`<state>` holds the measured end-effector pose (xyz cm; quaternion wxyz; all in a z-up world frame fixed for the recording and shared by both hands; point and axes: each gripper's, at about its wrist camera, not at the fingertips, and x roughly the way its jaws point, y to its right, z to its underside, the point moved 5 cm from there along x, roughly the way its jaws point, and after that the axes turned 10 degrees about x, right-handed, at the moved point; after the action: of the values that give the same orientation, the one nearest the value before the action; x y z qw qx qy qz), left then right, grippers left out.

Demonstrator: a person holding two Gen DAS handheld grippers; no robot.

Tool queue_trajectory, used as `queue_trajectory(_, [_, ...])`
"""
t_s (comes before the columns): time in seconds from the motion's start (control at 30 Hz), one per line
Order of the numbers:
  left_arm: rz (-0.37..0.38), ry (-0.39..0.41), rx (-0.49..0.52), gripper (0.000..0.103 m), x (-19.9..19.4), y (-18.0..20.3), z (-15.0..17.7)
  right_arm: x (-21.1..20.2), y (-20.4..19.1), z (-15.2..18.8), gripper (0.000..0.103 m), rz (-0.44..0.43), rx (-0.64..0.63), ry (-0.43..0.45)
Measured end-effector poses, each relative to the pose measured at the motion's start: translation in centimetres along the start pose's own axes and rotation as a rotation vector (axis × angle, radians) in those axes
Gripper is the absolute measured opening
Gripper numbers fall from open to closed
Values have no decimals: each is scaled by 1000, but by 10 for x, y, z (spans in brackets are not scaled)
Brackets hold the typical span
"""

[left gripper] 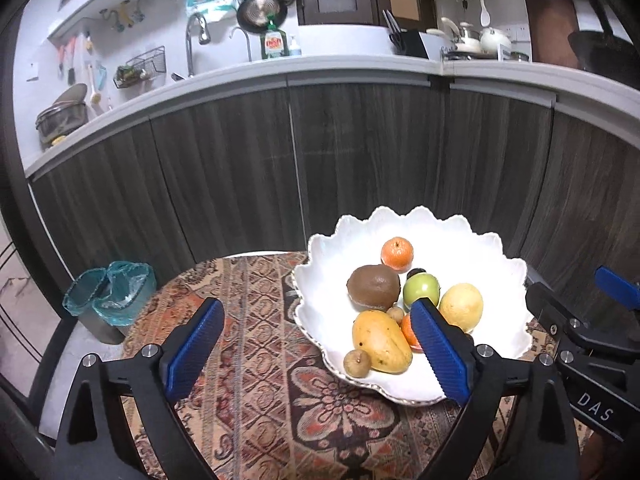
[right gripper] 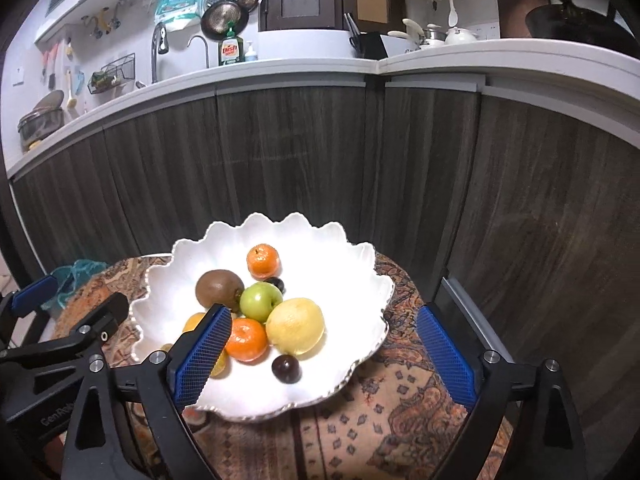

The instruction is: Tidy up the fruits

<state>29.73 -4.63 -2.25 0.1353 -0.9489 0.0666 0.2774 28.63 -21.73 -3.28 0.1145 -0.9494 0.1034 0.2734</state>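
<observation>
Both grippers hover above the near edge of the table, nothing held. Left gripper [left gripper: 316, 344] jaws wide, empty, over the patterned cloth [left gripper: 256, 380] just left of the bowl. Right gripper [right gripper: 324, 350] jaws wide too, straddling the bowl's near right rim, no pad touching fruit.

All fruit sits in the white scalloped bowl [right gripper: 360, 264]: mango [left gripper: 381, 340] and a small brown fruit [left gripper: 357, 361] nearest, dark plum [right gripper: 285, 368], orange [right gripper: 247, 339], lemon [right gripper: 295, 325], green apple [right gripper: 260, 300], kiwi [right gripper: 218, 289], second orange [right gripper: 262, 260] at the far side.

Behind: teal-lined bin [left gripper: 108, 300] on the floor, dark cabinet fronts [right gripper: 296, 152], counter with sink tap [left gripper: 194, 40] and dish soap [left gripper: 273, 42].
</observation>
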Motion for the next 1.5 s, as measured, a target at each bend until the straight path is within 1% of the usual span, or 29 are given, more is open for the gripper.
queue_trajectory(0.3, [-4,29,-19,97,-41,-5,6,-46,-1,1,95,-11,-2,52])
queue_trajectory(0.5, [-3,34,-28,97,-60,-4,14,-67,2,8,95,-16,-1,62])
queue_trajectory(0.73, [-1,52,-31,98,-82,-3,25,-84,6,17,95,-9,-1,67])
queue_trajectory(1.03, [-34,59,-61,98,-106,-14,47,-107,9,34,95,7,-8,77])
queue_trajectory(1.13, [-47,61,-61,98,-112,-15,54,-114,11,41,95,17,-9,85])
queue_trajectory(1.27, [-57,61,-65,98,-117,-16,61,-118,12,50,95,14,-10,72])
queue_trajectory(1.5, [-66,43,-83,98,-124,-20,79,-125,11,64,95,17,-19,72])
